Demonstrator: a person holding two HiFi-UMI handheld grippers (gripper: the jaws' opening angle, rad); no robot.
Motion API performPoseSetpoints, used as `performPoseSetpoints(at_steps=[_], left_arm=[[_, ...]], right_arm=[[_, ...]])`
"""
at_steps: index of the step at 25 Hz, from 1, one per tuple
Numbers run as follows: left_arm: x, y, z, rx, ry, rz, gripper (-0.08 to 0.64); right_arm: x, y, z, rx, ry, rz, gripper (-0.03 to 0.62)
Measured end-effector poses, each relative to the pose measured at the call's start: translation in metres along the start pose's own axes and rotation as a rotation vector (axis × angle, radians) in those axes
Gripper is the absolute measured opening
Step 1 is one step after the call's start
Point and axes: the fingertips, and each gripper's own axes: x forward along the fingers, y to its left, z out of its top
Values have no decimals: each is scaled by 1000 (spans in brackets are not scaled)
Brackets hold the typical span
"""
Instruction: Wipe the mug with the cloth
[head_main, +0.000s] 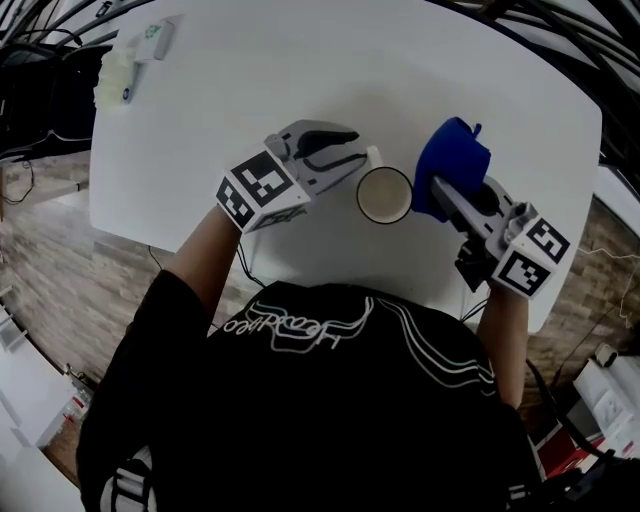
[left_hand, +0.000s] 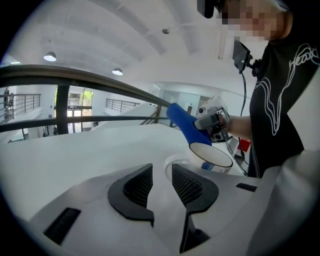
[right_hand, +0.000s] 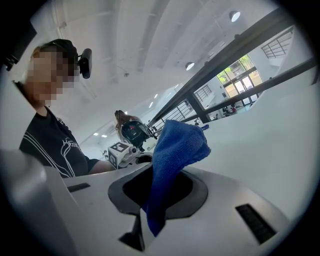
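Far left corner of the counter (head_main: 300, 60): a small pale packet (head_main: 135, 55), well apart from the work and not involved.

Left tongs (head_main: 358, 151): lying low over the counter, pointed at the mug (head_main: 385, 195). The left gripper view shows the tongs (left_hand: 162, 170) with only a narrow gap and nothing between the pads. The mug's handle (head_main: 372, 153) sits just ahead of the tips; I cannot confirm that it is pinched.

Mug: upright on the counter, near the front edge, between the two tools. White, looks empty from above.

Cloth (head_main: 452, 160): blue, bunched, just to the right of the mug. From above it reads as touching or nearly touching the mug's right wall; in the left gripper view it (left_hand: 185, 125) hangs over the far side of the rim.

Right tongs (head_main: 440, 190): closed on the cloth. The right gripper view shows the fabric (right_hand: 175, 150) clamped between the pads, with a loose fold standing up past the tips.

Judgement: the step in hand is bringing the cloth onto the mug, with the wipe itself at or near its start.

Next move, as I see it: steady the mug at the handle with the left tongs, then press the cloth to the wall and sweep it round. Risk: an unsteadied mug may slide or tip.
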Motion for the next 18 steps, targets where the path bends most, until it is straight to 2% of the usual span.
performPoseSetpoints(at_steps=[5, 18], left_arm=[[11, 0, -5, 23, 26, -44, 110], [22, -4, 0, -3, -17, -104, 97]], right_arm=[[6, -4, -1, -13, 27, 38, 51], [22, -2, -4, -73, 107, 163, 51]])
